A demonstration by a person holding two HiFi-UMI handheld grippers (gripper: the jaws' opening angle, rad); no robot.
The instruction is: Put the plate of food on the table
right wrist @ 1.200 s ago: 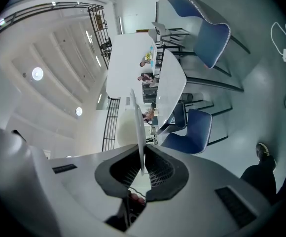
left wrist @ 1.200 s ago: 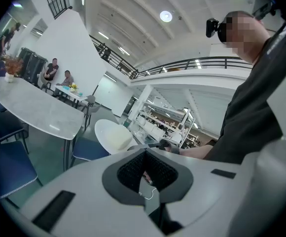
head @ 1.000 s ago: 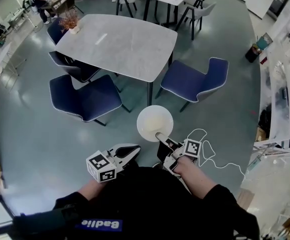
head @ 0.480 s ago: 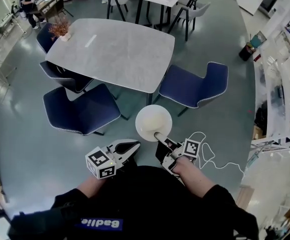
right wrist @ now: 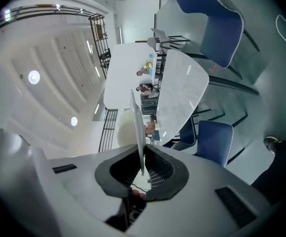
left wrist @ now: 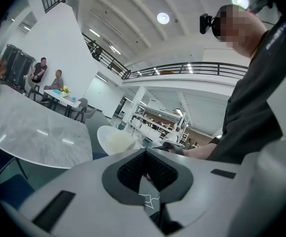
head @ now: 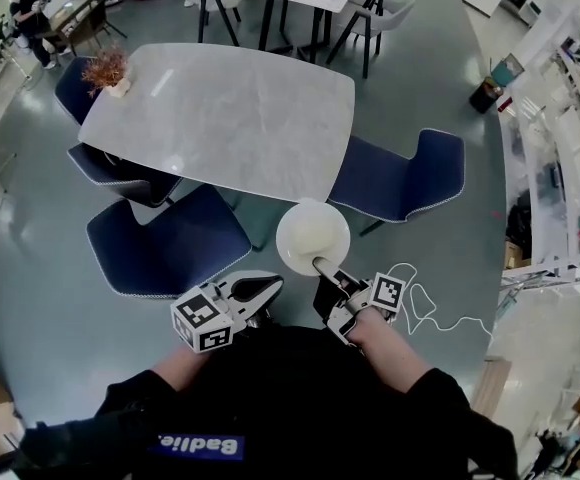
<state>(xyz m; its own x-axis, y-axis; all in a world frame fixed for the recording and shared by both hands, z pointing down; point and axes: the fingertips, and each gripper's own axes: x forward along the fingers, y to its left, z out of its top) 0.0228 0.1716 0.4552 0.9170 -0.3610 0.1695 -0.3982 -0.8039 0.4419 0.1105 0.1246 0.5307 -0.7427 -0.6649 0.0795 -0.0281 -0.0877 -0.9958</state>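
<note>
We are carrying the plate (head: 313, 236) toward the counter (head: 220, 108), and over the last second the gap has been closing: the grey top has been sliding down the head view toward us, so its near edge is now lying just beyond the plate's far rim, where a moment ago a clear strip of floor (head: 50, 298) was showing between them. The right gripper (head: 322, 266) is keeping its narrow hold unchanged, its jaws pinching the near rim of the plate, which its own view is showing edge-on between the pads. The pale mound of food (head: 317, 230) is sitting in the middle of the plate and does not seem to be shifting. The left gripper (head: 266, 288) is hanging beside the right one with its jaws together and nothing between them, taking no part in the carry. The plate is still in the air, over the floor between the two blue chairs (head: 170, 248) on our side of the counter, not yet above the top. We are judging that the approach is nearly over and that the next step will be reaching out past the chairs, keeping the plate level on its one-sided grip, and lowering it onto the bare near part of the counter, well clear of the plant (head: 105, 68) at the far corner.
</note>
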